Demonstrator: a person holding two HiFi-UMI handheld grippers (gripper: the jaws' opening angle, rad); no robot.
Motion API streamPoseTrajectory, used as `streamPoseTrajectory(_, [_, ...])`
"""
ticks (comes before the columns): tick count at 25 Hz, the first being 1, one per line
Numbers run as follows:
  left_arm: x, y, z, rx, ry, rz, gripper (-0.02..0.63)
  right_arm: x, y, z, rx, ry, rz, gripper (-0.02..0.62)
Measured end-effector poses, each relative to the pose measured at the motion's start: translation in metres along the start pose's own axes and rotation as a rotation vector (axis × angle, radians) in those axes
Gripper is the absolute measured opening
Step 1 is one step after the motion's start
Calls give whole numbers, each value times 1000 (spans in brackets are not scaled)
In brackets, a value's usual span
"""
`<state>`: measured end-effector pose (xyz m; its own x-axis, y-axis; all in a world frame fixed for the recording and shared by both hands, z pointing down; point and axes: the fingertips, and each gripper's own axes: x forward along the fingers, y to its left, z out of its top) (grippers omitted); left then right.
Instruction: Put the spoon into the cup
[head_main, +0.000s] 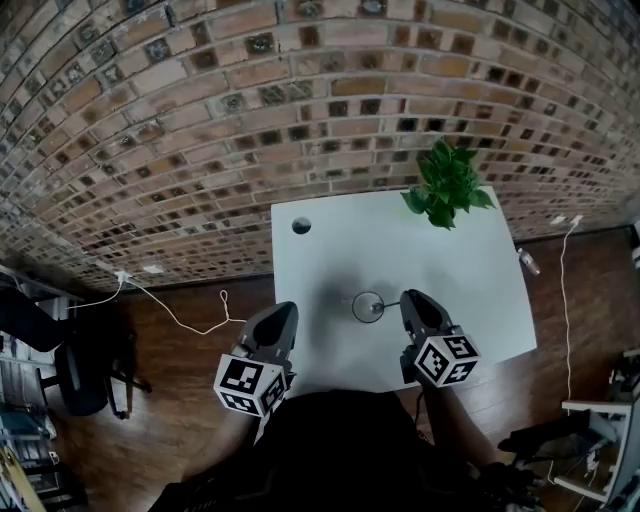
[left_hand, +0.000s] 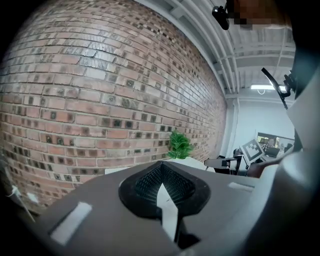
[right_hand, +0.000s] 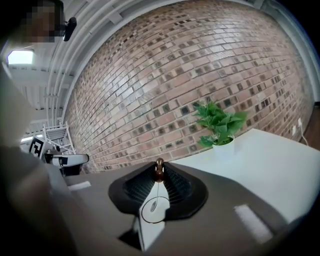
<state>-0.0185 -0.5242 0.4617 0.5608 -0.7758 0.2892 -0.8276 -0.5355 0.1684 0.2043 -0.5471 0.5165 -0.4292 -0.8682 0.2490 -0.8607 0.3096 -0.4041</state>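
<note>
Right tongs (right_hand: 159, 168) pinch the brown knob end of the spoon (right_hand: 159, 175), and the pads are clamped on it at the tips. The spoon's thin stem drops from the knob toward the clear cup (head_main: 368, 306), which stands on the white worktop (head_main: 430, 255) just left of the right tongs in the head view. In the right gripper view the spoon's lower end shows inside the cup's rim ring; cannot tell if it touches the glass. Left tongs (left_hand: 161, 164) are pressed together with nothing between them, and sit over the worktop's near left edge, apart from the cup. A potted plant (head_main: 447, 183) is at the far right corner, with a dark round hole (head_main: 301, 225) at the far left. A brick wall (head_main: 200, 120) is behind.
</note>
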Motion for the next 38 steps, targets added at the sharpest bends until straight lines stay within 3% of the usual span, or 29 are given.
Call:
streamPoseTrajectory(7, [18, -3, -38, -24, 30, 27, -8, 25, -2, -32, -25, 65, 38, 58])
streamPoseTrajectory(14, [27, 2, -70, -45, 61, 31, -8, 35, -6, -55, -74, 121, 15, 58])
streamPoseTrajectory(34, [30, 9, -87, -51, 102, 5, -8, 44, -7, -95, -140, 231, -70, 64])
streamPoseTrajectory(38, [25, 11, -82, -56, 90, 1, -8, 43, -8, -91, -156, 222, -86, 166])
